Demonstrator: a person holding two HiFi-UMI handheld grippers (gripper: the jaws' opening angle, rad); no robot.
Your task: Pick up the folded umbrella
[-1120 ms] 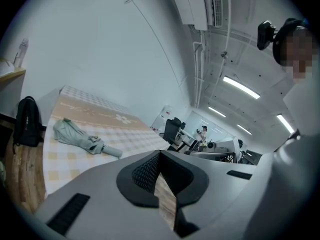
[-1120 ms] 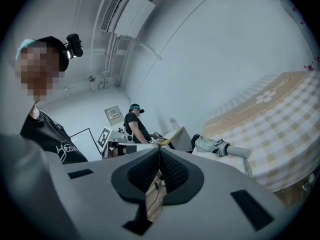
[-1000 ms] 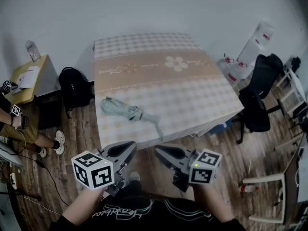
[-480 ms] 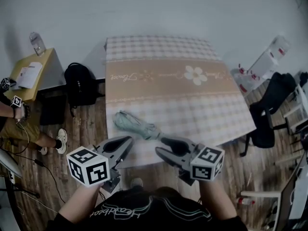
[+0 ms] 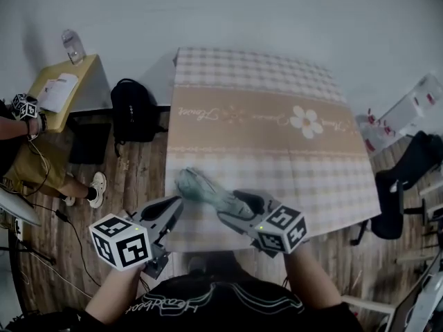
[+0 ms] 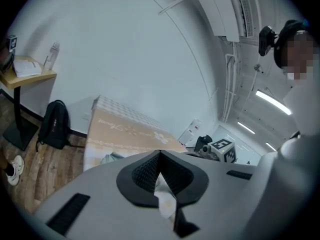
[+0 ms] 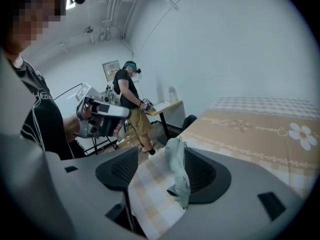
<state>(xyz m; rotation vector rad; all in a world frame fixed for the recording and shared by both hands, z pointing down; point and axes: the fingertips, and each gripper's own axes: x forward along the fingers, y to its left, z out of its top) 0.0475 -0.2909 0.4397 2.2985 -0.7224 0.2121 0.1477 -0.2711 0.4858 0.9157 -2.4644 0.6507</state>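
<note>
The folded pale-green umbrella (image 5: 202, 189) lies near the front left corner of the checkered tablecloth (image 5: 277, 151). My right gripper (image 5: 233, 207) reaches over the table's front edge at the umbrella's near end. Its jaws are opening. In the right gripper view the umbrella (image 7: 176, 169) lies between them, close to the right pad, and no pad presses on it. My left gripper (image 5: 174, 205) hovers at the table's front left corner, left of the umbrella. In the left gripper view its jaws (image 6: 159, 154) meet at the tips, with nothing held.
A black backpack (image 5: 135, 109) sits on the wooden floor left of the table. Beyond it stands a small yellow desk (image 5: 66, 95) with a bottle (image 5: 71, 45), and a seated person (image 5: 28, 158). A black office chair (image 5: 408, 178) is at the right.
Both grippers have moved forward to the table's front edge. The right jaws went from shut to wide, and the umbrella's near end now lies between them.
</note>
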